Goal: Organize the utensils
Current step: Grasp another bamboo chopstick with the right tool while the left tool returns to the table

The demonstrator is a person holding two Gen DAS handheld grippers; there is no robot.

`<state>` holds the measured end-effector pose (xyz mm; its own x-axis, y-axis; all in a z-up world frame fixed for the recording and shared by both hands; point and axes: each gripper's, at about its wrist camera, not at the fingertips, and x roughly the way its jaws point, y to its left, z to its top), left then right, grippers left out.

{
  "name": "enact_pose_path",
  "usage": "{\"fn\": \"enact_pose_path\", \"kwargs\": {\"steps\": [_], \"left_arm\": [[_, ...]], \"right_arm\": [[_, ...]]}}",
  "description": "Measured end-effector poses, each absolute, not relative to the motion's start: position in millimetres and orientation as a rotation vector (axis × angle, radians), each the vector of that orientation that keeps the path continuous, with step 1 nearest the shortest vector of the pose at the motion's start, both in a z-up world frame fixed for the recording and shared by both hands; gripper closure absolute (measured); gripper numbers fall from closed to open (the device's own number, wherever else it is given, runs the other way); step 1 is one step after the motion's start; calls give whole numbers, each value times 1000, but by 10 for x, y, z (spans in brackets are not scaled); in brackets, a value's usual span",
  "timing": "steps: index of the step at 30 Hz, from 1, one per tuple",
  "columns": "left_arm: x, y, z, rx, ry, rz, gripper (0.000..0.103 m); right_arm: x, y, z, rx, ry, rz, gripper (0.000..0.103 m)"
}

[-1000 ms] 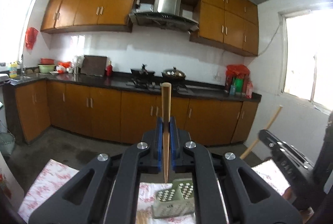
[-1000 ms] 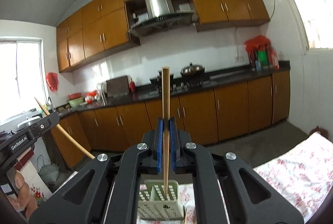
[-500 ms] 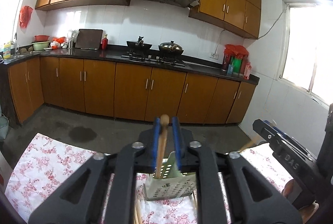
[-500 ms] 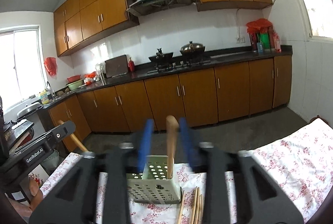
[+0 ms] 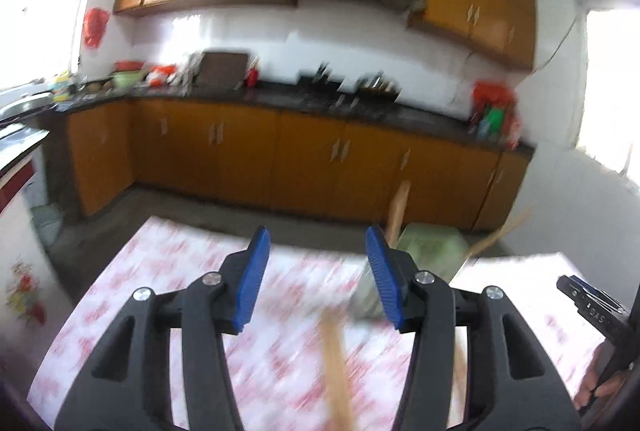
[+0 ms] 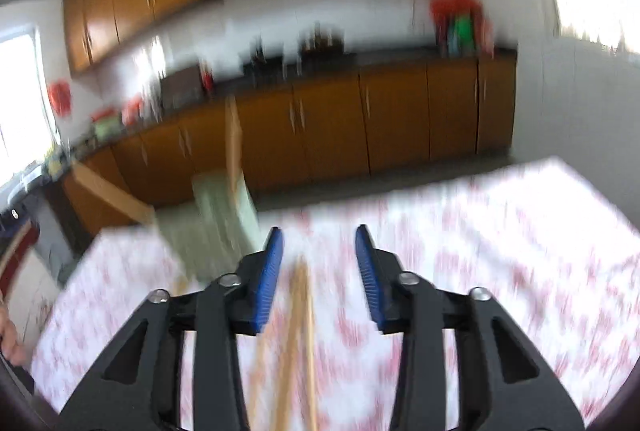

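Both views are motion-blurred. A pale green perforated utensil holder (image 5: 424,251) stands on the floral tablecloth, with two wooden sticks (image 5: 398,209) standing in it. In the right wrist view the holder (image 6: 218,215) sits left of my fingers with a stick (image 6: 233,139) upright in it. My left gripper (image 5: 316,271) is open and empty, left of the holder. My right gripper (image 6: 318,263) is open and empty, right of the holder. Loose wooden chopsticks (image 5: 338,363) lie on the cloth below the grippers, also in the right wrist view (image 6: 298,343).
The table with the floral cloth (image 5: 168,283) ends at a far edge facing the kitchen floor. Orange cabinets and a dark counter (image 5: 320,103) run along the back wall. The right gripper's body (image 5: 592,311) shows at the left view's right edge.
Both grippers have opened and let go of their sticks, which now stand in the holder. Both grippers have pulled back and swung apart, left one leftwards, right one rightwards.
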<state>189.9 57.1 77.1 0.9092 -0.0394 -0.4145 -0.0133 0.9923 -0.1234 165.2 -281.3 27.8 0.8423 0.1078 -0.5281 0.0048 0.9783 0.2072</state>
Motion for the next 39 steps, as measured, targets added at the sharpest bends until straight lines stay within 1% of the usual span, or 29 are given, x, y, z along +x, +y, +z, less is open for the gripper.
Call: {"fn": "enact_pose_path", "kwargs": {"steps": [2,4,5,6,8,11,13,14,15,16,18,21,26,37,39], "left_arm": [[1873,638,400,-114,529,2,53],[1869,686,38,-124,632,-1,54],[1864,704,-134,-140,681,-11,58],[1859,709,-242,-151,711,-21,62],[1844,697,-506,-168,780,-40,65],[1810,644,-724,-171,829,-62,67],[1814,578,-805,-161,845,-81,68],[1828,537,-815,-153,849,-86,68],[1827,499,-850,-136,854,-95,68],[1844,436,-812,-127,858,-99,68],[1846,364,-841,-109,868,-118,72],[1864,292,-881,-96,884,-144,75],[1907,207,-992,-67,925,-156,81],[1927,148,-1030,-2,937,-110,83],[1941,151,-1030,2,934,-94,91]], "right_arm": [[1656,-2782,-105,205,690,75,83],[1631,-2697,-484,209,802,109,84],[1609,-2660,-604,202,832,117,84],[1599,-2602,-681,196,852,124,84],[1603,-2517,-780,186,874,136,84],[1659,-2430,-849,158,890,129,84],[1703,-2376,-912,134,910,119,84],[1712,-2391,-935,125,909,114,87],[1721,-2372,-939,102,902,98,94],[1695,-2420,-940,93,898,78,95],[1700,-2516,-941,121,895,39,95],[1731,-2637,-925,161,895,9,95],[1739,-2645,-927,147,891,8,95],[1707,-2609,-924,130,890,30,95],[1698,-2584,-926,133,889,42,95]]}}
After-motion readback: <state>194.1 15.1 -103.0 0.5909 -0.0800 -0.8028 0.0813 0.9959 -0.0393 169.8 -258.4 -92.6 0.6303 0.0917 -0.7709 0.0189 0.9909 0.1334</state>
